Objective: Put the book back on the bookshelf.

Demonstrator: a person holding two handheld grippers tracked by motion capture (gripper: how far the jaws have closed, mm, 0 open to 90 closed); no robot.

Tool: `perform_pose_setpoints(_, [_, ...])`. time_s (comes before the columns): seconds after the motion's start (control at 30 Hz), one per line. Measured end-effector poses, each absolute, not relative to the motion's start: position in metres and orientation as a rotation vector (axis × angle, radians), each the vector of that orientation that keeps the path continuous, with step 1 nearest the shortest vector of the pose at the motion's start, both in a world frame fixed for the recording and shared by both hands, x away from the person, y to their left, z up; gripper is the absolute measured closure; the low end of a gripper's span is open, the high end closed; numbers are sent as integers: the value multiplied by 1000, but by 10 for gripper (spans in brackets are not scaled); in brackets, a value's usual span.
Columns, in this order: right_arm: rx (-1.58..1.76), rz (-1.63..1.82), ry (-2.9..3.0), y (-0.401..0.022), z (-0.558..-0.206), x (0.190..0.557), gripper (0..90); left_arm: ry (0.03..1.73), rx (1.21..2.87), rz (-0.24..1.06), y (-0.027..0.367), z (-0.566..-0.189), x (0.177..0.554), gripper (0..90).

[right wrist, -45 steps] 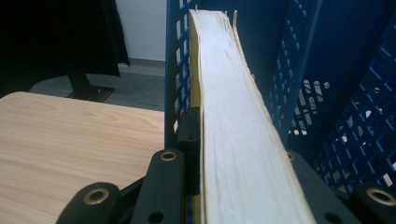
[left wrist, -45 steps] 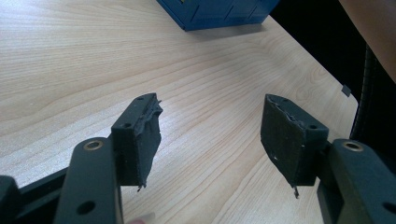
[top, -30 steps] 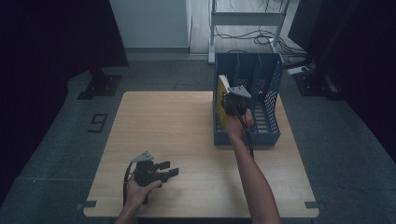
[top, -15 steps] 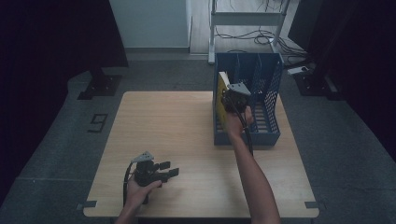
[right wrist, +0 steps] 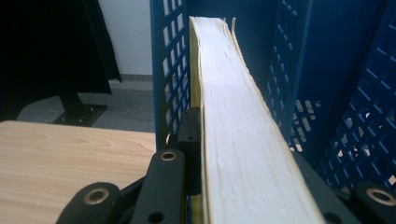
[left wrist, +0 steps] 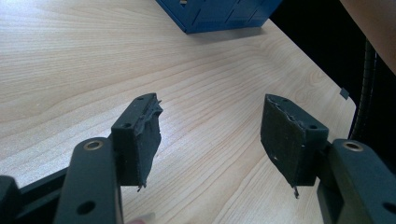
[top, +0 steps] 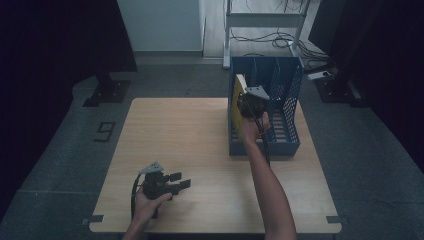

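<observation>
The right tongs (right wrist: 233, 186) are clamped on a yellow book (top: 240, 100) standing upright in the leftmost slot of the blue file rack (top: 287, 142) at the surface's far right edge, while the left tongs (top: 177, 181) rest near the front left corner, apart and empty.

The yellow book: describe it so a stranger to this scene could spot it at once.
Start at the blue file rack standing at the far right of the wooden table. The yellow book stands upright on edge in the rack's leftmost slot, against the perforated left wall, clamped by the right gripper. Its yellow cover and thick block of pale pages are the only non-blue thing there.
</observation>
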State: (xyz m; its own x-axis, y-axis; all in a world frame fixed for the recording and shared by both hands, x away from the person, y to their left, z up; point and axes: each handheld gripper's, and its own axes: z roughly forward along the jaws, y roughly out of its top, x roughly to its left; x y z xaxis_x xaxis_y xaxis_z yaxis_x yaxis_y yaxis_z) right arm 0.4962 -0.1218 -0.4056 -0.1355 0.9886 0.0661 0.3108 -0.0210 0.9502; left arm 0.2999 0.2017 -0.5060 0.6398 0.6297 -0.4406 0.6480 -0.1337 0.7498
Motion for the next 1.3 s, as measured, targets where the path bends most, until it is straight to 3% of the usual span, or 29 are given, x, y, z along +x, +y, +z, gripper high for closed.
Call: perform_pose_setpoints(1.3, [1369, 1166, 1515, -110, -413, 526, 743, 1022, 1842, -35, 198, -511, 301, 375])
